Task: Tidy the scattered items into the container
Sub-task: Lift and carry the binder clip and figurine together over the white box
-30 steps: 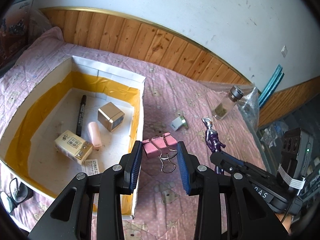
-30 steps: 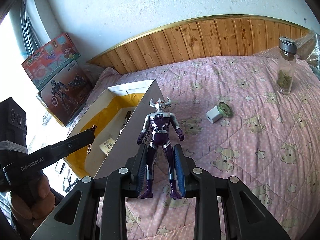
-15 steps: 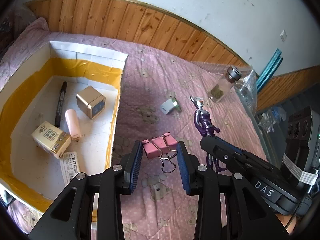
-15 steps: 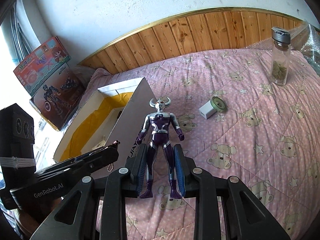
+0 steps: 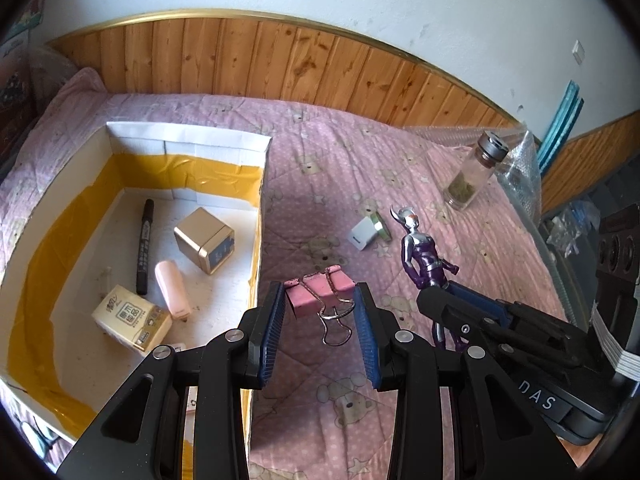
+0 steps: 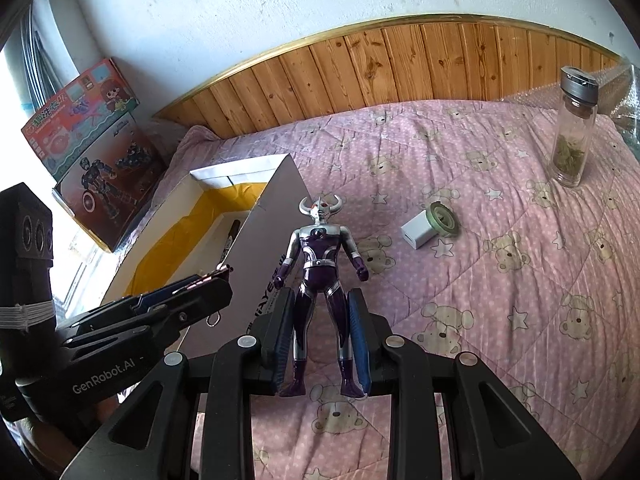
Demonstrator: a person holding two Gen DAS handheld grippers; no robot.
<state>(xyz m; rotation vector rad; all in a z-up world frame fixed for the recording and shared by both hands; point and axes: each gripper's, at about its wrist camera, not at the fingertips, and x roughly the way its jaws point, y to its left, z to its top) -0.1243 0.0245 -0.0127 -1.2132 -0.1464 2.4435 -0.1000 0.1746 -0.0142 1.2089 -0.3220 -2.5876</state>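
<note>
My left gripper (image 5: 320,304) is shut on a pink binder clip (image 5: 316,293), held in the air just right of the box's right wall. The white box (image 5: 188,142) with yellow tape inside holds a black marker (image 5: 144,246), a gold cube (image 5: 204,240), a pink tube (image 5: 172,294) and a small yellow carton (image 5: 130,318). My right gripper (image 6: 320,312) is shut on the legs of a purple and silver toy figure (image 6: 320,256), upright above the pink quilt. That figure (image 5: 426,252) also shows in the left wrist view. The left gripper (image 6: 192,286) appears at the left of the right wrist view.
On the pink bear-print quilt (image 6: 520,280) lie a white charger cube (image 6: 418,234) with a green tape roll (image 6: 442,216) and a glass jar (image 6: 572,140) with a metal lid. Toy cartons (image 6: 88,148) lean at the far left. Wooden panelling (image 5: 280,60) backs the bed.
My left gripper has swung with the clip, so the box now sits more squarely at its left. The right gripper with the figure has drifted slightly; both grips are unchanged.
</note>
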